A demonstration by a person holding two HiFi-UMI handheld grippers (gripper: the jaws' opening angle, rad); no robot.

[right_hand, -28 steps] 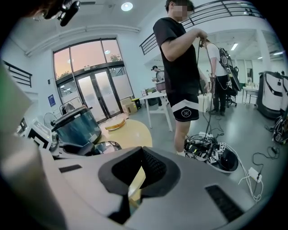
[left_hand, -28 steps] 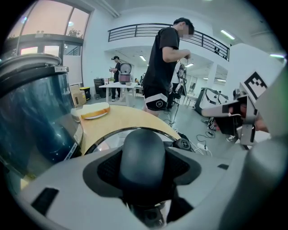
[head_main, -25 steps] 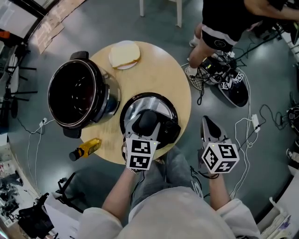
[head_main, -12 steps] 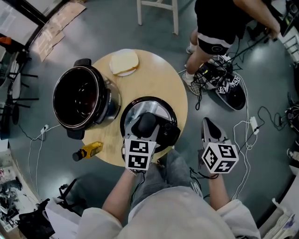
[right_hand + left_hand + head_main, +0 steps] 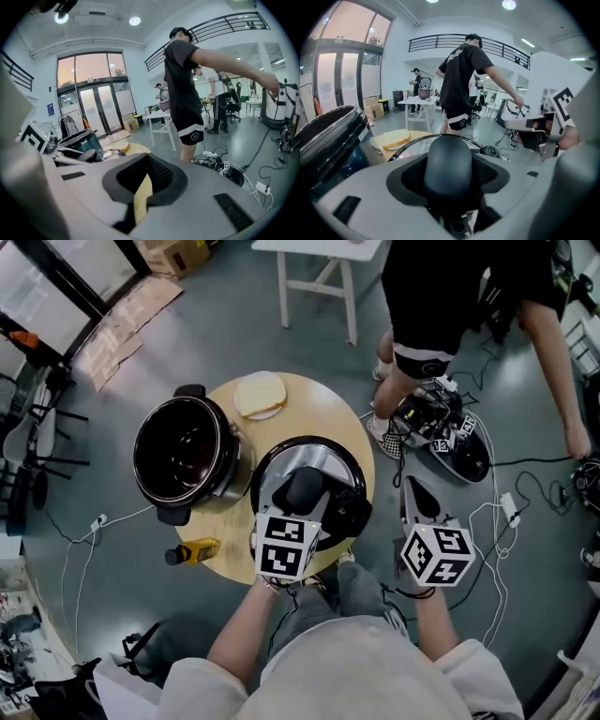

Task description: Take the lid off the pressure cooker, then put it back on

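Step in hand, as I read it: lid's off, so 1st half is done and the put-back comes next. The left hand-held gripper (image 5: 300,501) is clamped on the lid (image 5: 281,460) by its black knob (image 5: 450,164), w/ a jaw pressing on either side. The lid lies ahead of it at 12 o'clock, over the table (image 5: 314,413) edge nearest the person. It looks raised off the top rather than resting, but I can't be sure.

The pressure cooker (image 5: 139,460) stands open on the table at approx 9–10 o'clock from the lid, just beside it, the two rims nearly meeting in the head view. The right hand-held gripper (image 5: 415,491) is at 3 o'clock from the lid, off the table, jaws together w/ nothing btwn them.

Next move prob calls for carrying the lid toward 9–10 o'clock and centring it over the cooker mouth. Then keep it level, lower it, and maybe twist to seat it. The right one could steady the cooker if it slides.
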